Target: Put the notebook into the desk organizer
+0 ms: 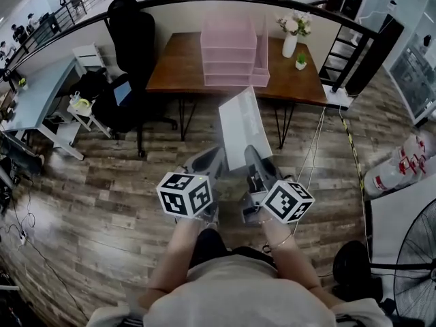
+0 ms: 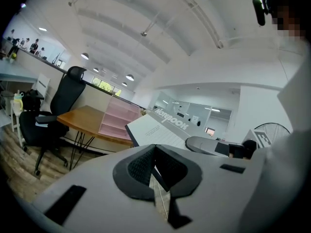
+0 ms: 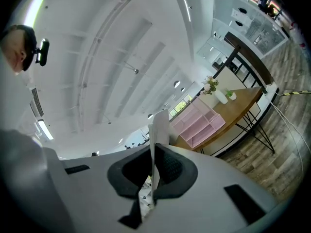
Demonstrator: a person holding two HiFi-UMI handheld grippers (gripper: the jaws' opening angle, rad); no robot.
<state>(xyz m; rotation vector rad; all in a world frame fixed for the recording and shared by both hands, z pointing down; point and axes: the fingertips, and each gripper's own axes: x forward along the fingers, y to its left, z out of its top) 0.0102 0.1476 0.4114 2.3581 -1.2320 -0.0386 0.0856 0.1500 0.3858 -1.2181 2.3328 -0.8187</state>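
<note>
The grey-and-white notebook point(image 1: 242, 127) stands upright in front of me, its lower edge pinched in my right gripper point(image 1: 253, 157), which is shut on it. In the right gripper view the notebook point(image 3: 159, 129) shows edge-on, rising from between the pads. My left gripper point(image 1: 212, 158) hangs beside it on the left, jaws together with nothing between them. From the left gripper view the notebook's cover point(image 2: 160, 129) faces me. The pink desk organizer point(image 1: 235, 50) stands on the wooden desk point(image 1: 174, 67) ahead, some way beyond both grippers; the organizer point(image 3: 197, 123) also shows in the right gripper view.
A black office chair point(image 1: 129, 53) stands left of the desk. A white vase of flowers point(image 1: 291, 36) and a small potted plant point(image 1: 300, 61) sit on the desk's right part. A black shelf frame point(image 1: 340, 53) is at the right, a fan point(image 1: 415, 264) near right.
</note>
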